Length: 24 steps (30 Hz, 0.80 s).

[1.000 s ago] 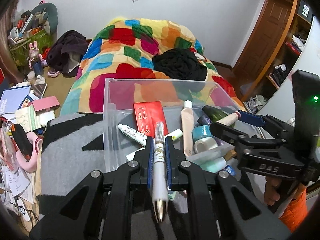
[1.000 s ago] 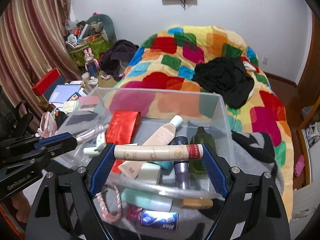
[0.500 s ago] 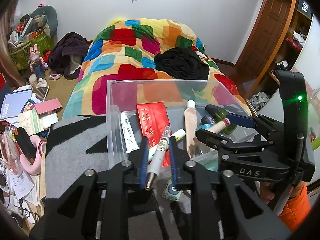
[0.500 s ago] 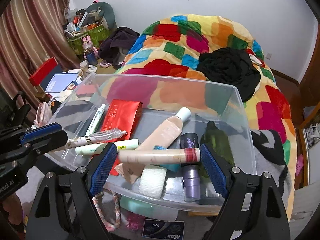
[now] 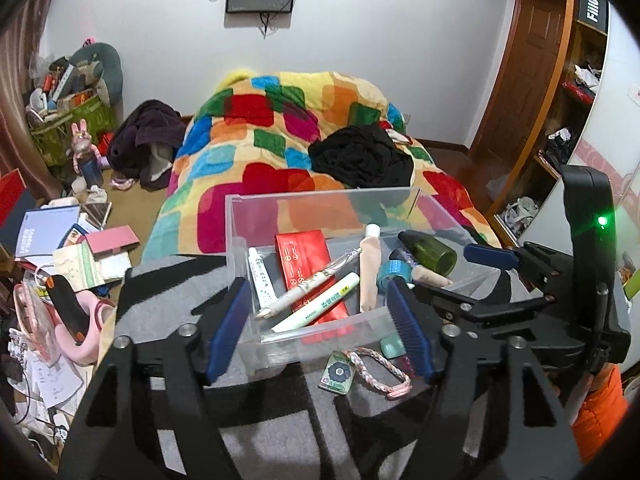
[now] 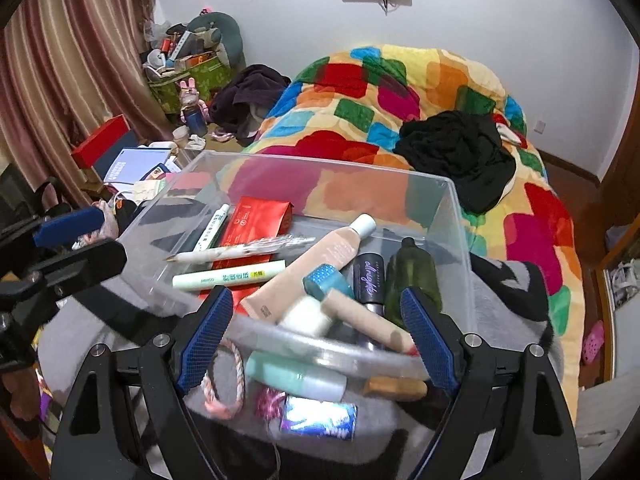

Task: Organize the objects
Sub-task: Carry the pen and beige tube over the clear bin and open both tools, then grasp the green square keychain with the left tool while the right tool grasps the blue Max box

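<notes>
- Left wrist view: left tool [image 5: 320, 332], jaws opening, nothing between them; white slim pen [image 5: 308, 286] lies just ahead inside clear plastic box [image 5: 320, 200], judged dropped there for sorting.
- Right tool [image 6: 316, 334]: spread, empty; beige cosmetic tube [image 6: 364, 318] rests in box just ahead.
- Pink braided cord [image 5: 378, 372]: outside box, beneath left tool, unsorted.

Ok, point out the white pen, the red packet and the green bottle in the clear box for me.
white pen [image 6: 224, 253]: right wrist view, middle of its white barrel.
red packet [image 6: 256, 220]: right wrist view, upper face above the pen.
green bottle [image 6: 412, 276]: right wrist view, middle of its body.
clear box [image 6: 456, 216]: right wrist view, right wall.
</notes>
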Available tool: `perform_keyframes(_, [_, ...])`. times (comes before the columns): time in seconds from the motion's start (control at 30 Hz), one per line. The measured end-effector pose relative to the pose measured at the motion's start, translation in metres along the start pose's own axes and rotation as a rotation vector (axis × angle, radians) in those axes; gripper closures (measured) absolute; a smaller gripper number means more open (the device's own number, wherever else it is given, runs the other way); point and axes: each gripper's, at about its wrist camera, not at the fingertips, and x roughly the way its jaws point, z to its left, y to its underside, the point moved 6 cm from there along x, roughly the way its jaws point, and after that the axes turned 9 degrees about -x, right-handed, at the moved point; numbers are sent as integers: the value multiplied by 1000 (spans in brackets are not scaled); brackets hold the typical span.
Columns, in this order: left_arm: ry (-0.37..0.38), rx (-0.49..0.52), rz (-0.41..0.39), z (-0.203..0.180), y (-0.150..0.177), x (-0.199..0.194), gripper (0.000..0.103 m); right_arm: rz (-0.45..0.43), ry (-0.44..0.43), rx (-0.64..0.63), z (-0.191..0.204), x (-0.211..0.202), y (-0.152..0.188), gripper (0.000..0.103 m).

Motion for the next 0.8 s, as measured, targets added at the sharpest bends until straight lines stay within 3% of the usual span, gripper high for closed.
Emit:
perform_keyframes(0.1, [3,-3,-19,-1,2,-8,21,-12,7,-20,2,-10,4,18])
perform_keyframes(0.33, [-14,11,-18,1,23,-15,15,-29,43,-33,-2,-28,23,18])
perform_keyframes(0.67, [-18,8,122,5,79,12,15,52,40,34,-21,-16,69,18])
perform_keyframes(0.73, [-33,18,148,7,87,20,18,74,31,40,-20,-10,76,18])
perform_keyframes(0.8, [-39,25,176,9,92,26,35,87,18,39,-16,-5,82,18])
